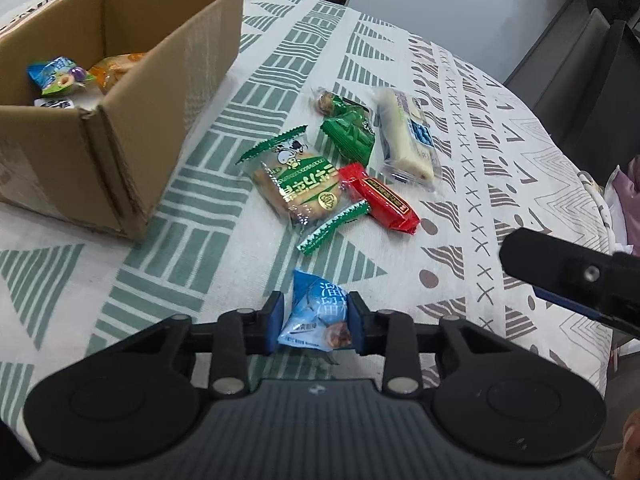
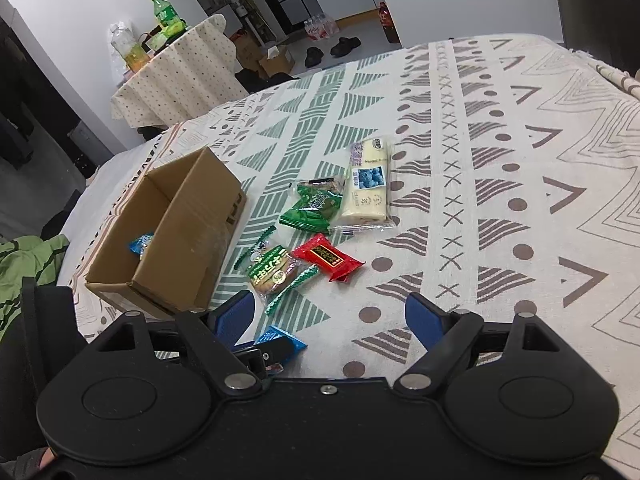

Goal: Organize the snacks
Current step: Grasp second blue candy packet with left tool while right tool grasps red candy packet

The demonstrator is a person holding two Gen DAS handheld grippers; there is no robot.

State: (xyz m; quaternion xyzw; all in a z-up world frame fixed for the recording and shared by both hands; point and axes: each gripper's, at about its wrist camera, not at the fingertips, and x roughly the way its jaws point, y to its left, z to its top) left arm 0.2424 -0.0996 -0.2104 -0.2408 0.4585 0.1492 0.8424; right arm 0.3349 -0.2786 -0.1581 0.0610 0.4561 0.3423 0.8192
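The left gripper (image 1: 314,324) was clamped on a light blue snack packet (image 1: 318,316) a little way off from the cardboard box (image 1: 120,128), while the right gripper (image 2: 330,318) hung with its jaws spread, holding nothing. The biscuit pack (image 1: 294,182), red bar (image 1: 380,198), green candies (image 1: 350,134) and white cake (image 1: 408,136) lay just beside the box's right side on the tablecloth (image 1: 500,160)

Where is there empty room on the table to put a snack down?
The tablecloth is bare right of the white bar and red packet. There is also a strip between the cardboard box and the biscuit packet. Around the green packets it is crowded.
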